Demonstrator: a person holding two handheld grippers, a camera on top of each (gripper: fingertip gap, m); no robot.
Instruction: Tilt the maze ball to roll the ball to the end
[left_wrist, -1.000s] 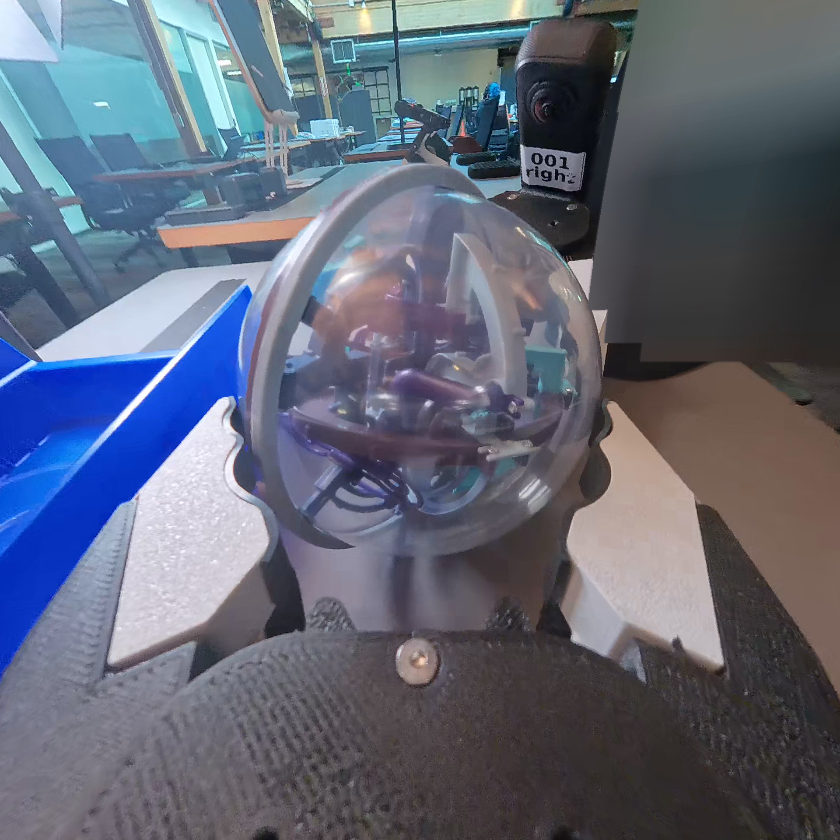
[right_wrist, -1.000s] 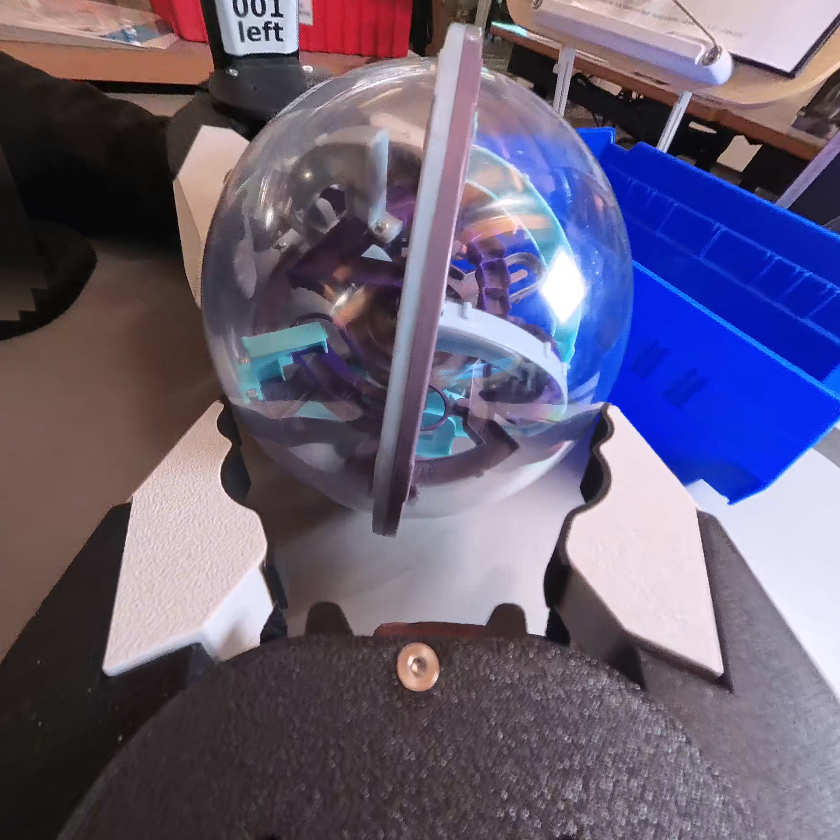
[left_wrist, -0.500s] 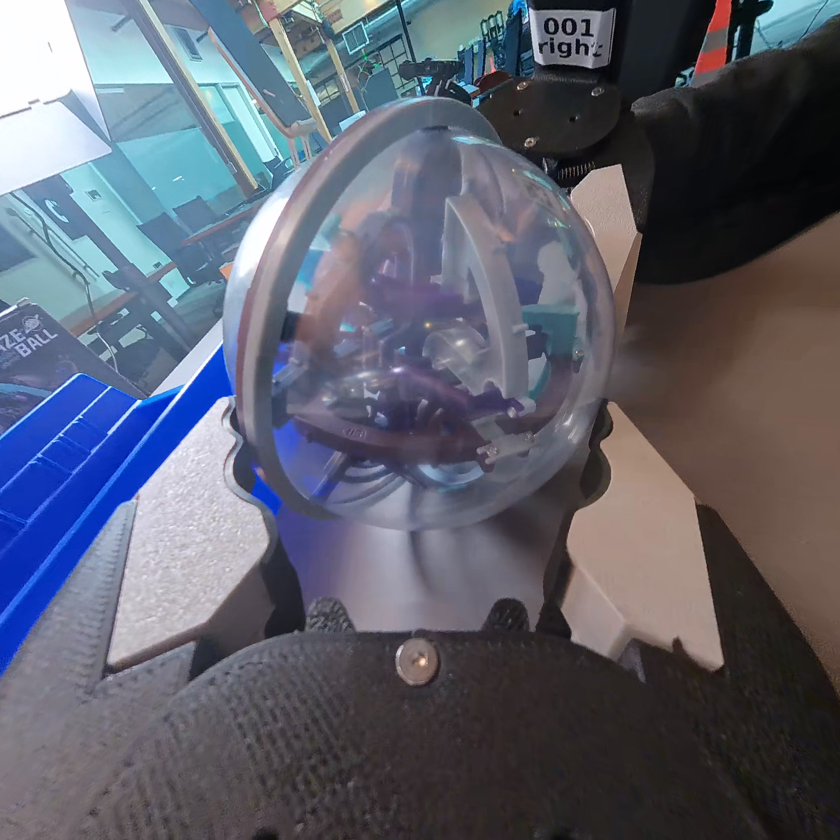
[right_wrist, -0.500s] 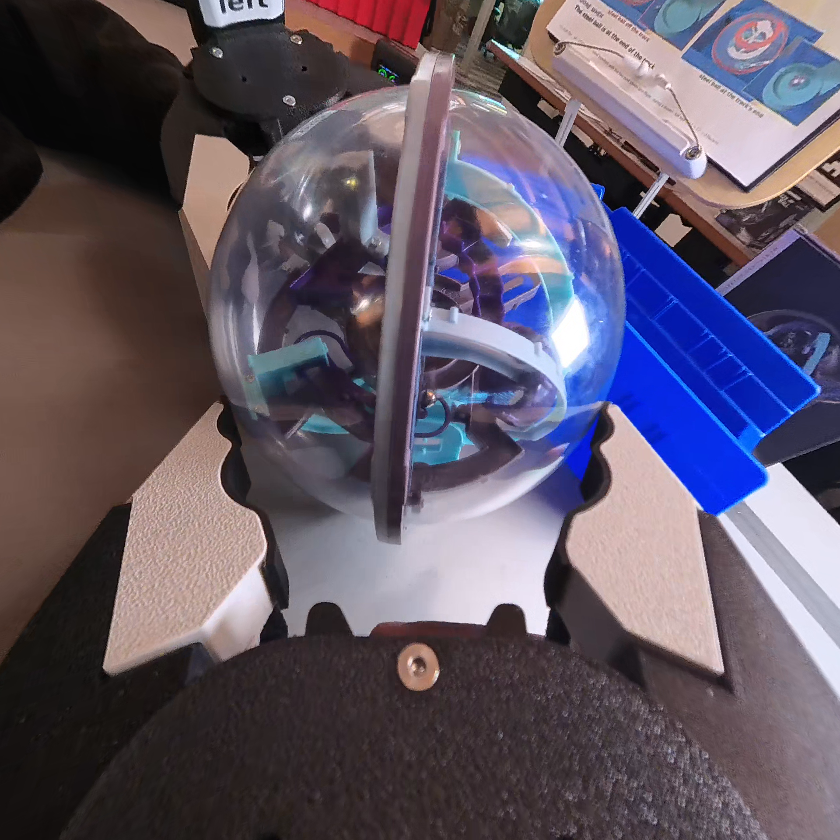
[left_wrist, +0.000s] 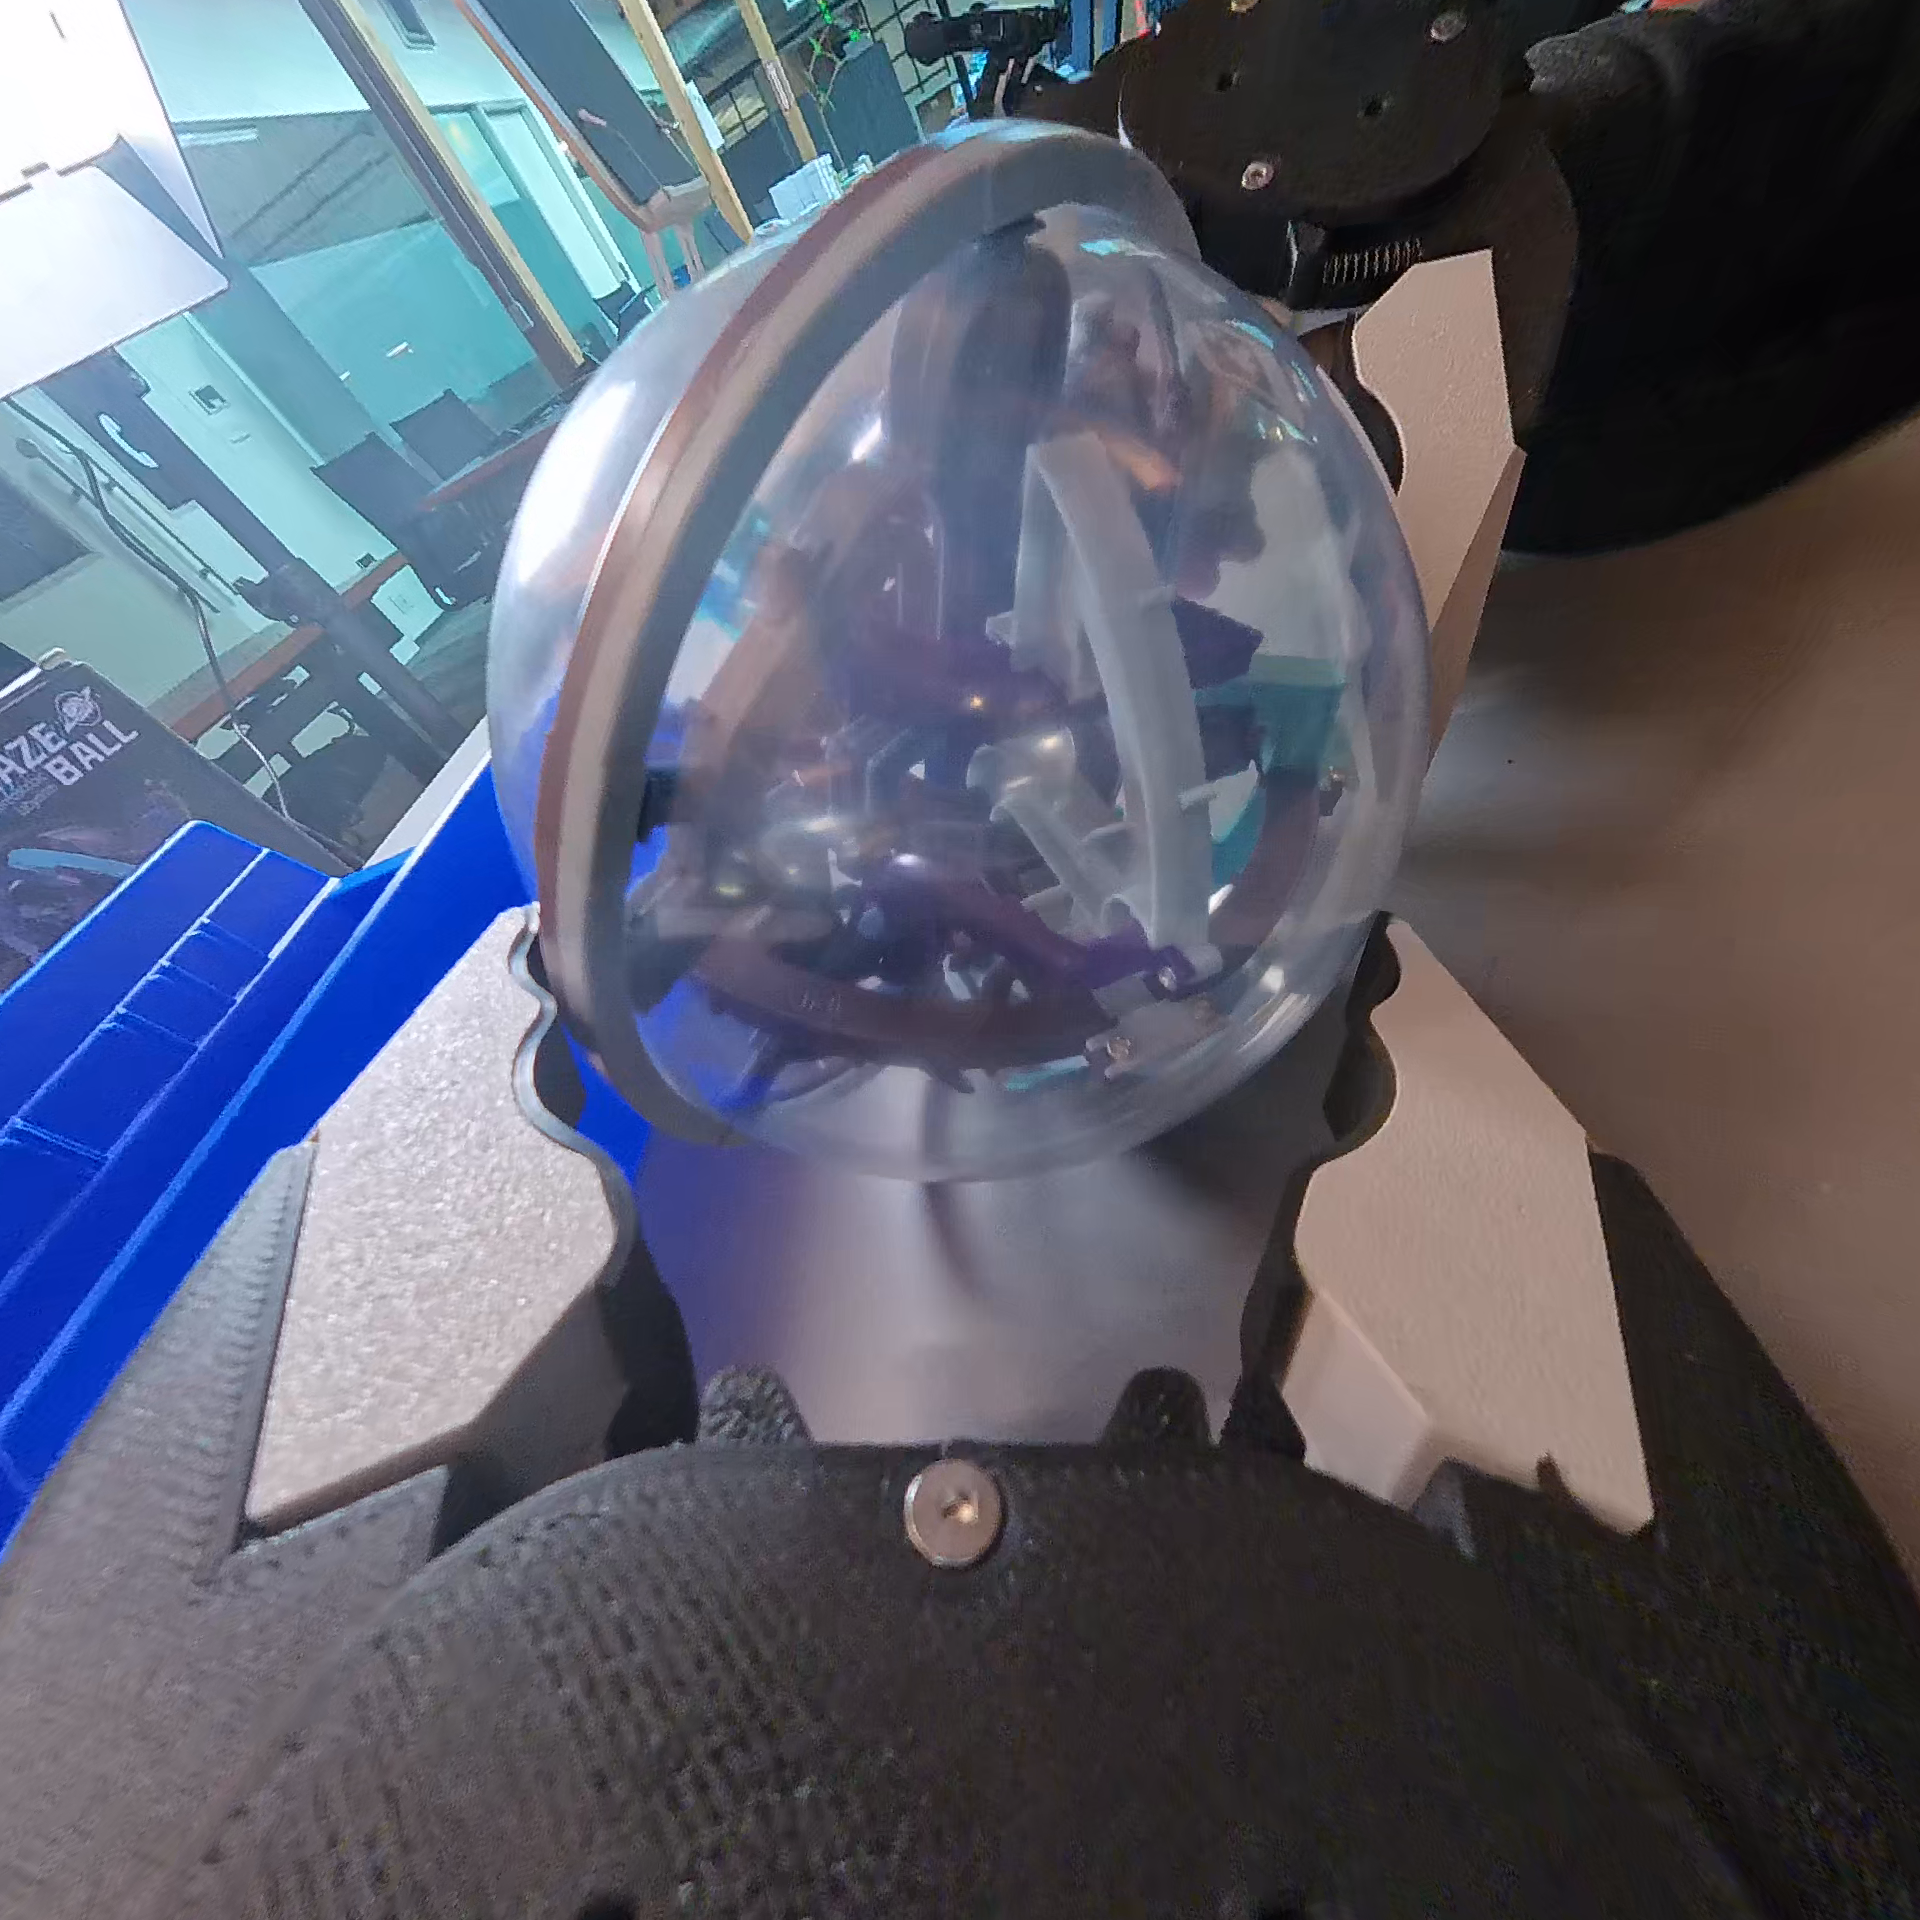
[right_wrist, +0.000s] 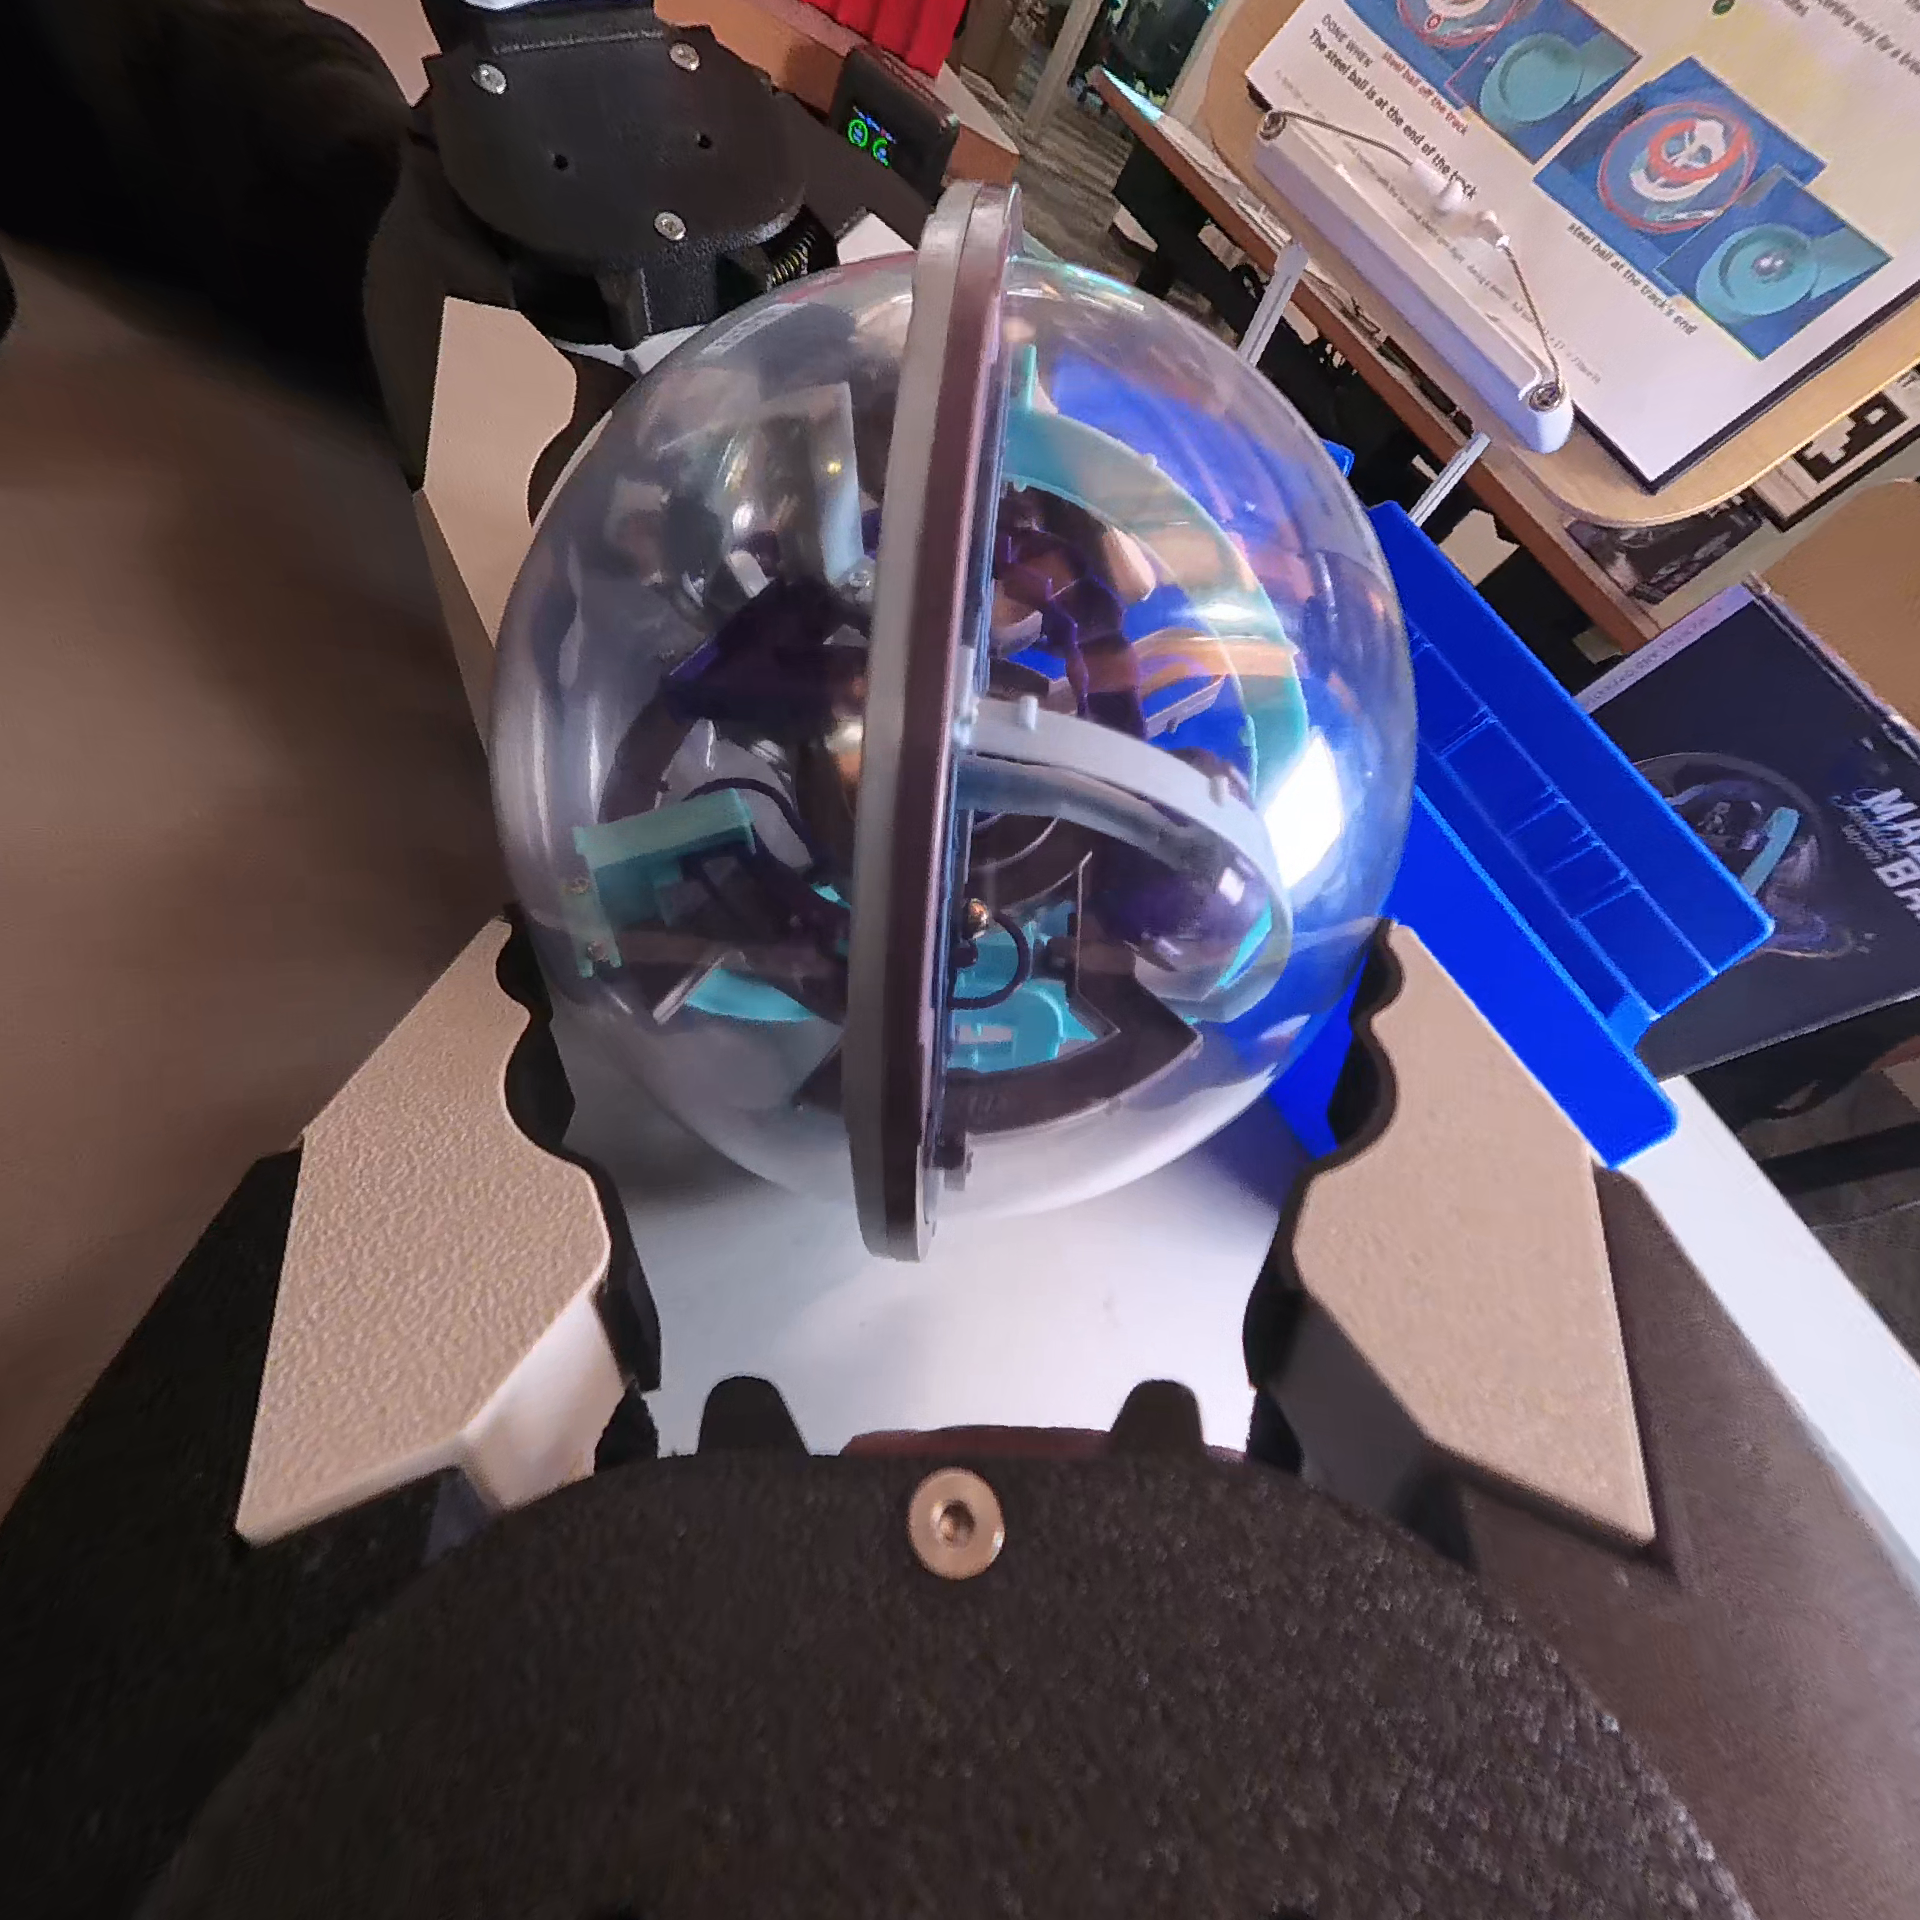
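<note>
Maze ball (left_wrist: 966, 665) sits clamped between both grippers, left gripper (left_wrist: 961, 997) and right gripper (right_wrist: 940, 997), each with jaws closed on its clear shell, beside a blue bin (right_wrist: 1538, 831).

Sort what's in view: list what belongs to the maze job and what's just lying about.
In the job:
maze ball
small steel ball inside
left tongs
right tongs

Lying about:
blue bin
dark printed box
instruction sheet
</note>
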